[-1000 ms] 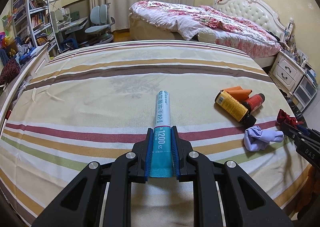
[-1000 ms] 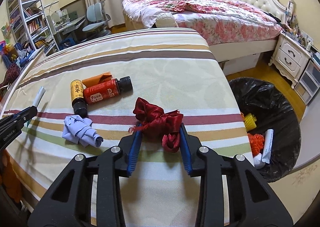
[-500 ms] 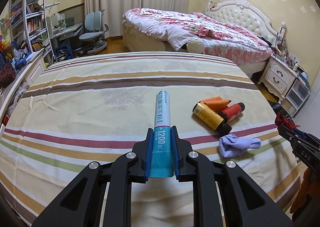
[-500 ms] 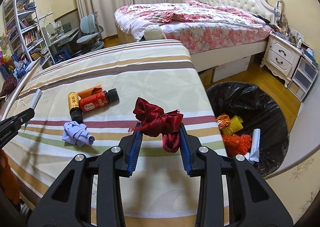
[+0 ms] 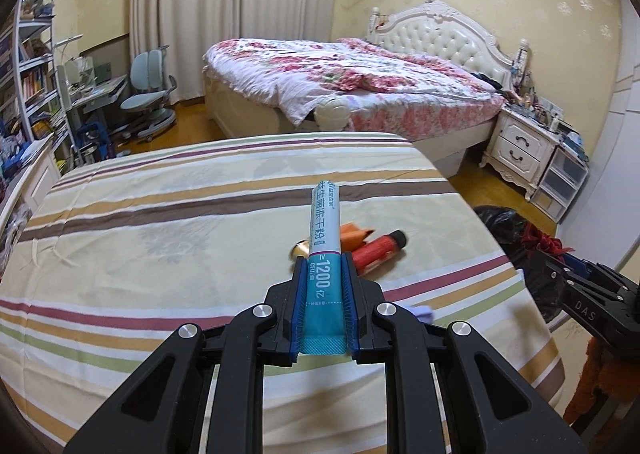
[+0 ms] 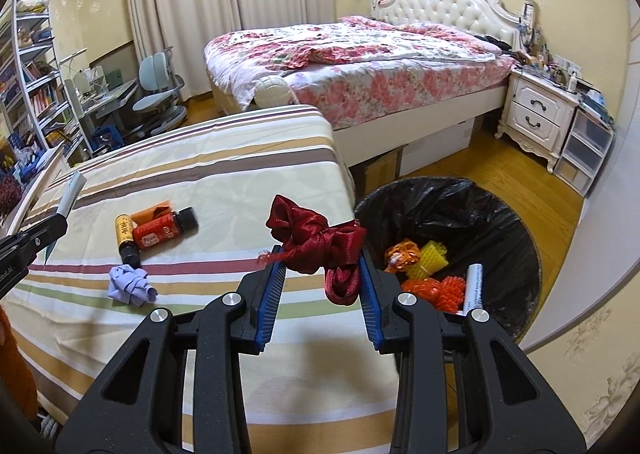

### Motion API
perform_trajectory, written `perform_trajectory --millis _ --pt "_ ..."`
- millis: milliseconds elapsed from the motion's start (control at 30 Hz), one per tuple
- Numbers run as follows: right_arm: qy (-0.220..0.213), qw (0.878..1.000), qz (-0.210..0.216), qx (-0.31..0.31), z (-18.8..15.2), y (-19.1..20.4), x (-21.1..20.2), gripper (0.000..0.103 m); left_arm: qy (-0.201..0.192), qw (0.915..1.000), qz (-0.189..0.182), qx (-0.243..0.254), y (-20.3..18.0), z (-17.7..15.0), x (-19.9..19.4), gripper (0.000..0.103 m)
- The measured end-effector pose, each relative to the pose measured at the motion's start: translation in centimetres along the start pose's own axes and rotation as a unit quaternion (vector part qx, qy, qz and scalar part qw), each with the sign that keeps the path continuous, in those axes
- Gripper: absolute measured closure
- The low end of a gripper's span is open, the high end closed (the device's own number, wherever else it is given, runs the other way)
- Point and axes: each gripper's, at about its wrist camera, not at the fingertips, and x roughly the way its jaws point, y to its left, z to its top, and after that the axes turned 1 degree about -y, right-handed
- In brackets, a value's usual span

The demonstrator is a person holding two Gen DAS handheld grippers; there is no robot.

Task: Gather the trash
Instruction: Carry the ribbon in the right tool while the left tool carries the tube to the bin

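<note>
Left gripper (image 5: 323,274): jaws clamp teal sachet (image 5: 325,250) marked "1200".
Right gripper (image 6: 320,274): jaws grip red ribbon (image 6: 320,246); bin (image 6: 500,205) at 2 o'clock, beyond bed edge (image 6: 340,165).

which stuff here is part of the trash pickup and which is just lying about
Job:
- teal and white sachet tube in left tongs
- dark red satin ribbon bow in right tongs
- red bottle, yellow bottle, crumpled lilac paper
- black-lined bin

Lying about:
- floral bed
- white nightstand
- blue desk chair

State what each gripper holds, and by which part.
Left gripper: tube, by its flat crimped end. Right gripper: red ribbon bow, by its sides.
</note>
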Motion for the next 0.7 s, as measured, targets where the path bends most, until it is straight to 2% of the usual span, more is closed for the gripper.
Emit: perform_trajectory --millis 433,700 --pt "-0.008 1.0 -0.009 0.015 -0.2 -1.8 -0.5 0.068 -0.001 0.9997 -0.017 0.018 -2.4 0.4 0.4 0.086" --pt "-0.026 0.999 -0.038 0.026 0.5 -4.1 -1.6 0.068 -0.016 0.9979 -0.045 0.043 -5.8 1.5 0.7 0.086"
